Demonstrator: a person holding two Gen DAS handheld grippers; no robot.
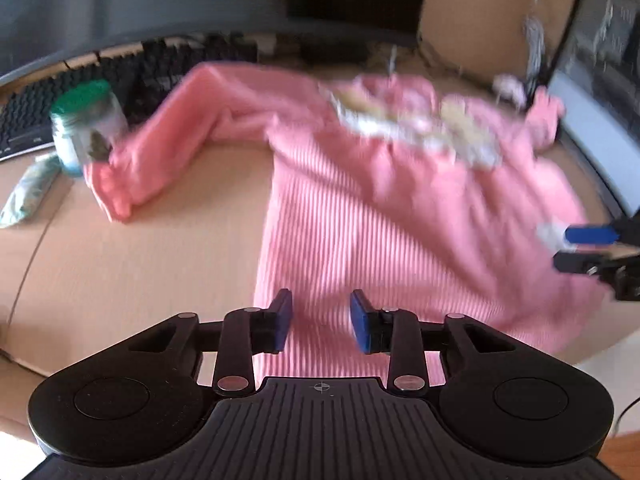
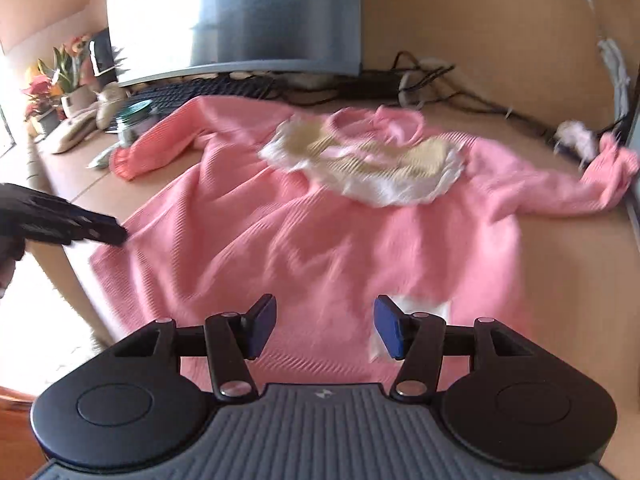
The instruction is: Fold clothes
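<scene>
A pink ribbed sweater lies spread face up on the tabletop, its cream and white frilled collar toward the monitor at the back. Both sleeves are stretched out to the sides; one cuff rests just beside a green-lidded jar, in front of the black keyboard. My left gripper hangs over the sweater's lower hem with its blue-padded fingers spread apart, holding nothing. My right gripper is over the hem further along, fingers also released, with pink cloth and a white label showing between them. Both views are blurred. Potted flowers stand at the tabletop's far left corner.
</scene>
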